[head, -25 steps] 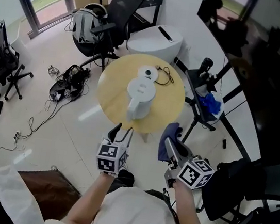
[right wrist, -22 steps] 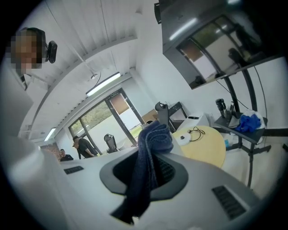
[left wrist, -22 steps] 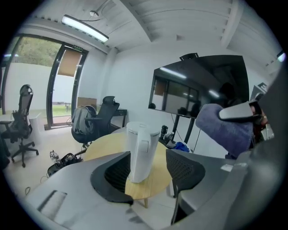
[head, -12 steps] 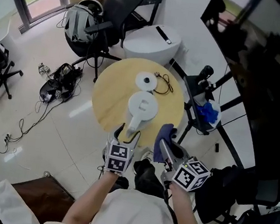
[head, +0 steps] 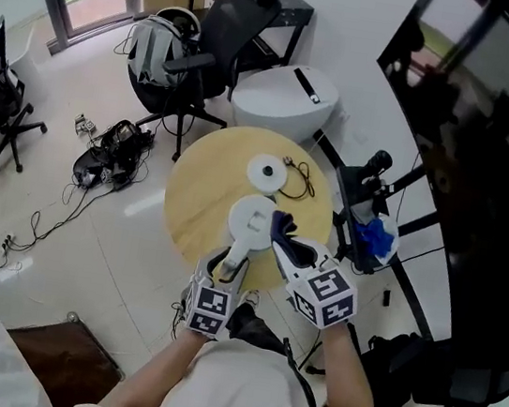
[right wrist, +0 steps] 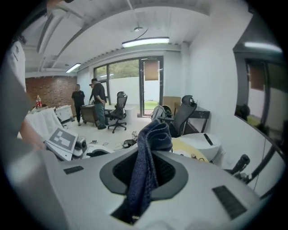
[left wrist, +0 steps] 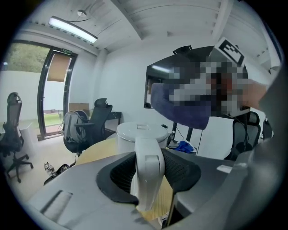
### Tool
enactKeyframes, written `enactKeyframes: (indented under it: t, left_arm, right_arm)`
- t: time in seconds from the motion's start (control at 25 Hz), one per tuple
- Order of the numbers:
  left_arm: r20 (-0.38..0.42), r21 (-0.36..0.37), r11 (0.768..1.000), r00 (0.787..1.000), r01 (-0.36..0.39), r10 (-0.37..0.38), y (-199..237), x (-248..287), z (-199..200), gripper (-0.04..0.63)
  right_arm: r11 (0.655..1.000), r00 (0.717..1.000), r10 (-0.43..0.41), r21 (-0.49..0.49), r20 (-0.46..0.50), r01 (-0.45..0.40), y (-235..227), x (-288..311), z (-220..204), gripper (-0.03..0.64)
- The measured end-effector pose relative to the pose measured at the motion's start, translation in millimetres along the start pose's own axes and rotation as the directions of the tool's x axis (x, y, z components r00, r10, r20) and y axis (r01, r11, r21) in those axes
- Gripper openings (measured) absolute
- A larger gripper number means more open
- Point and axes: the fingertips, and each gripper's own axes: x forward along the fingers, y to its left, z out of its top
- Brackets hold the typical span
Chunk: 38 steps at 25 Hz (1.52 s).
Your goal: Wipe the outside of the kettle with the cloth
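Left gripper (head: 229,268): jaws just closed on kettle (head: 252,217) handle (left wrist: 148,168), steadying it.
Right gripper (head: 288,246): clamps blue cloth (right wrist: 146,175) beside kettle, perhaps touching, for wiping.

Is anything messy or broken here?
Nothing looks spilled or broken. The white kettle stands upright on the round table, off its power base, which sits just beyond it. The only mess is the tangle of cables and gear on the floor, left of the table.

Hand-held grippers (head: 231,265) (head: 284,245) clamped, left just closed
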Motion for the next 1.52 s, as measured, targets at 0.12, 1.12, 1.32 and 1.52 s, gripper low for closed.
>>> enactKeyframes:
  t: [0.12,1.12,1.32,1.52]
  left_arm:
    - [0.023,-0.005,1.0,1.0,-0.011,0.011,-1.5,0.0,0.7,0.17]
    - [0.034,0.006,0.999,0.999,0.041,-0.041,4.7,-3.5,2.6,0.169]
    - [0.038,-0.009,0.999,0.998,0.049,-0.049,6.4,-2.5,0.8,0.169]
    - [0.027,-0.016,0.997,0.997,0.07,-0.069,9.7,-2.0,1.8,0.17]
  right_arm:
    - [0.993,0.994,0.042,-0.102,-0.097,-0.052,-6.2,24.4,-6.7,0.066]
    - [0.886,0.884,0.296,-0.242,-0.363,-0.396,44.4,111.7,6.4,0.067]
    - [0.95,0.93,0.212,-0.16,-0.301,-0.269,-14.1,121.4,7.9,0.067]
    - [0.982,0.949,0.137,-0.087,-0.283,-0.168,-51.1,95.3,-9.4,0.067]
